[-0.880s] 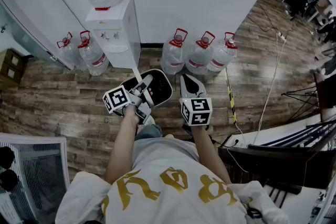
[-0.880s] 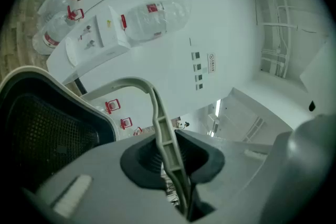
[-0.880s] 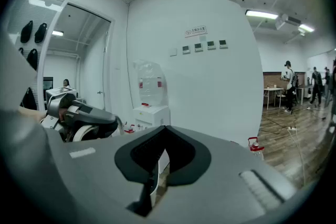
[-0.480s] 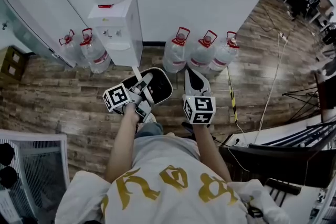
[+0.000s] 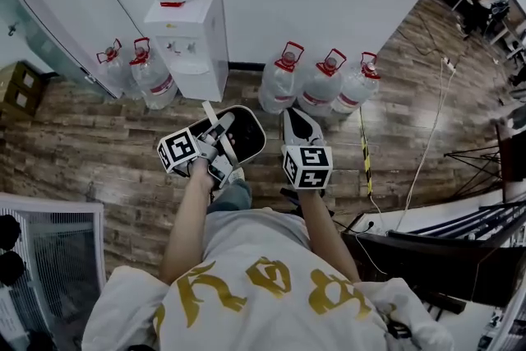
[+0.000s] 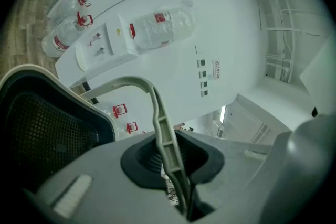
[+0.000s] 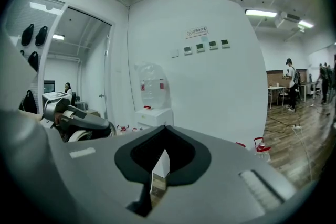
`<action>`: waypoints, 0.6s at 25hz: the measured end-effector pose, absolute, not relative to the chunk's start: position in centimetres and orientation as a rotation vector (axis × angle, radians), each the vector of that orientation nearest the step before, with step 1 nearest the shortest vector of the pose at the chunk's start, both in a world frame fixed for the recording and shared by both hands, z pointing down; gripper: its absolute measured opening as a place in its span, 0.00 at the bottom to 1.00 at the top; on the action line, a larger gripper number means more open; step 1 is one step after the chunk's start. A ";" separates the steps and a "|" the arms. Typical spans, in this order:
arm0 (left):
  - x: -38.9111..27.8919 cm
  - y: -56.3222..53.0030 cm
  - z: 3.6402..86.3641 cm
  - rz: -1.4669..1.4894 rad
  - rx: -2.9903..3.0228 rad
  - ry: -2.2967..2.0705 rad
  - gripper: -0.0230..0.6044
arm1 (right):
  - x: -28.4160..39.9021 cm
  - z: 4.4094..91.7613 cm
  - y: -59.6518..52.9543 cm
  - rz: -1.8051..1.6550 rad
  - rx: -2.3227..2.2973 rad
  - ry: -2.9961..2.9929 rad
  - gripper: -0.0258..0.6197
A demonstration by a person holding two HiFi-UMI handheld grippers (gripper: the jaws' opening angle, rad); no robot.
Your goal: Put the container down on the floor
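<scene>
Head view with both gripper views. The left gripper (image 5: 220, 137) is clamped on the pale handle (image 6: 163, 134) of the black container (image 5: 245, 136), which hangs above the wooden floor (image 5: 90, 152) just before the water dispenser (image 5: 191, 45). Over the last second the container has barely shifted against the left gripper – the lowering seems hardly begun, and the set-down remains to be done. The right gripper (image 5: 297, 123) rides beside the container, its jaws together on nothing. Water bottles (image 5: 316, 86) line the floor's wall edge. Hidden or unclear – the container's underside, its height above the floor, and any contents within its dark mesh (image 6: 47, 128).
</scene>
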State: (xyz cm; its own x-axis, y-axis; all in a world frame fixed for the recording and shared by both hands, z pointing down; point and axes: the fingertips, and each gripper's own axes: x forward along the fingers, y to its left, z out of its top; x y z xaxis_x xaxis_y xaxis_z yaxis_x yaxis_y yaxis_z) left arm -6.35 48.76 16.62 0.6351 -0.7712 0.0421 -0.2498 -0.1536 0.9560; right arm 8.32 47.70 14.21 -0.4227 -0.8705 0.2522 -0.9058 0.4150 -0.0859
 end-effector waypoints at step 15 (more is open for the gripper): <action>-8.6 34.6 20.0 -0.592 1.664 -0.785 0.10 | 7.4 19.2 34.1 0.394 1.605 -2.382 0.08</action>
